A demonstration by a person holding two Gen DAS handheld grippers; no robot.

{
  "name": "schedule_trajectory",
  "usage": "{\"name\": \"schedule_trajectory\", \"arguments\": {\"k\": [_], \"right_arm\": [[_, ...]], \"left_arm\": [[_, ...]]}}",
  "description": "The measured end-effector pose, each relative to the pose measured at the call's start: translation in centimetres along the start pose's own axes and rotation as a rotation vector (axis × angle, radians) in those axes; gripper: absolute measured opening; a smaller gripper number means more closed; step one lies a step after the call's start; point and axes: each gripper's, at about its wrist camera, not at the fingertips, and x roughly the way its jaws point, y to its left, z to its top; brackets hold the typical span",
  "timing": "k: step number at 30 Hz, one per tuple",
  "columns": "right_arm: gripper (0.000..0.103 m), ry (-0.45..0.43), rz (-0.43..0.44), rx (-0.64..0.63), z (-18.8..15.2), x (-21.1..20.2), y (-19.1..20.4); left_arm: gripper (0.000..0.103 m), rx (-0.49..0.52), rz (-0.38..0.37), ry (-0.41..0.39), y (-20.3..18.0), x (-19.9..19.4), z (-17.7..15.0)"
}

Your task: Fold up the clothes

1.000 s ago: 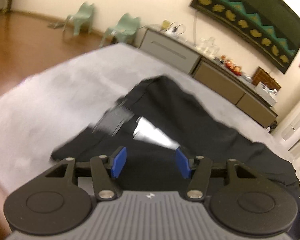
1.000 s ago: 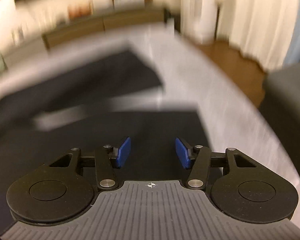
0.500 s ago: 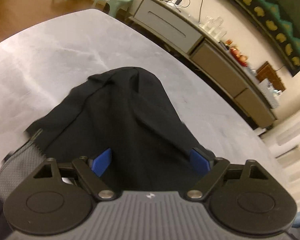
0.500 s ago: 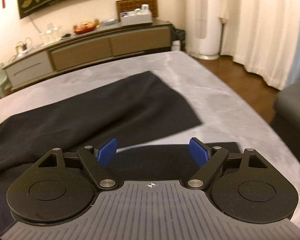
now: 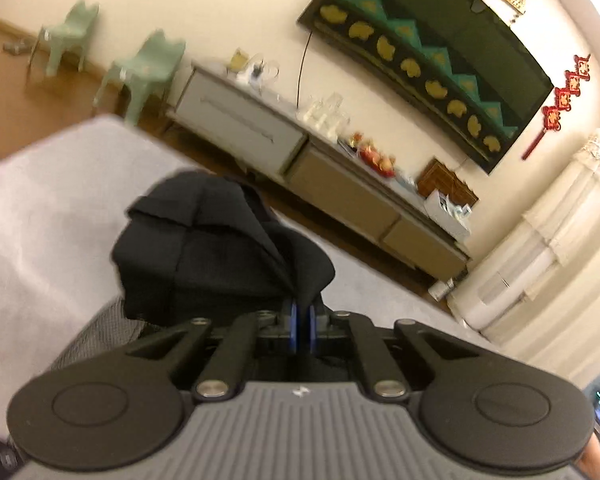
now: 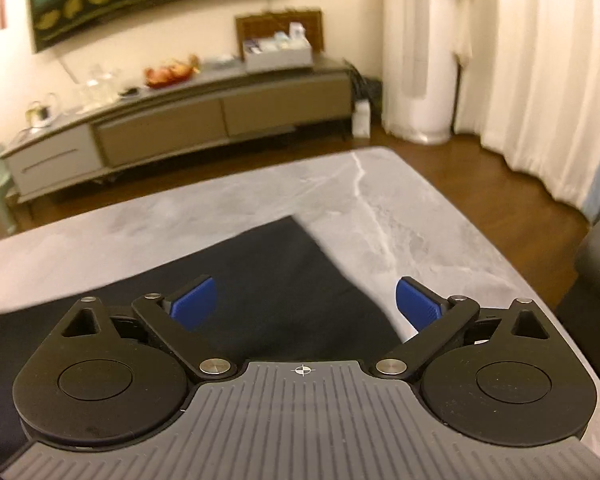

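Left wrist view: one left gripper (image 5: 302, 326), black linkage w/ two blue pads, pads pressed together on a fold of the black fabric garment (image 5: 220, 248). The cloth is pinched and bunches up in front of the gripper, above the grey marble-look table (image 5: 40, 232). One garment seen here. A patch of grey mesh-like fabric (image 5: 104, 332) shows at lower left, under the black cloth; what it belongs to can't be told. Room behind: two pale green plastic chairs (image 5: 148, 68), one long low sideboard (image 5: 320, 176) in grey and tan w/ glassware and a red fruit bowl on top, one dark wall hanging w/ teal and gold shapes (image 5: 428, 52), two red hanging ornaments, brown wood floor, cream wall. View is blurred.

Right wrist view: one right gripper (image 6: 304, 306), blue pads spread wide and jaws opening, nothing pinched between them. The same black garment (image 6: 268, 280) lies flat on the table (image 6: 400, 216) below and ahead of the gripper, its corner pointing toward the far edge; one pale vein runs across the tabletop. Room: same sideboard (image 6: 204, 116), one white cylindrical floor appliance (image 6: 420, 80), cream curtains (image 6: 548, 80) at right, a dark sofa edge at far right.
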Motion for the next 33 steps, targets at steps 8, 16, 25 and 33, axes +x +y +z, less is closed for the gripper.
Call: {"name": "schedule_trajectory", "arguments": {"k": [8,16,25,33], "right_arm": [[0.094,0.121,0.089,-0.197,1.7,9.1,6.1],[0.000,0.119,0.138,-0.275,3.3,8.2,8.6],[0.000,-0.111,0.281,-0.250,-0.6,-9.2,2.6],[0.012,0.123,0.170,-0.229,-11.3,-13.4,-2.7]], "left_arm": [[0.006,0.031,0.055,0.054,0.0,1.6,-0.5],[0.006,-0.001,0.061,0.028,0.2,1.6,0.3],[0.006,-0.140,0.071,0.014,3.2,-7.1,-2.2],[0.035,-0.329,0.186,0.077,7.3,-11.2,-5.4]]}}
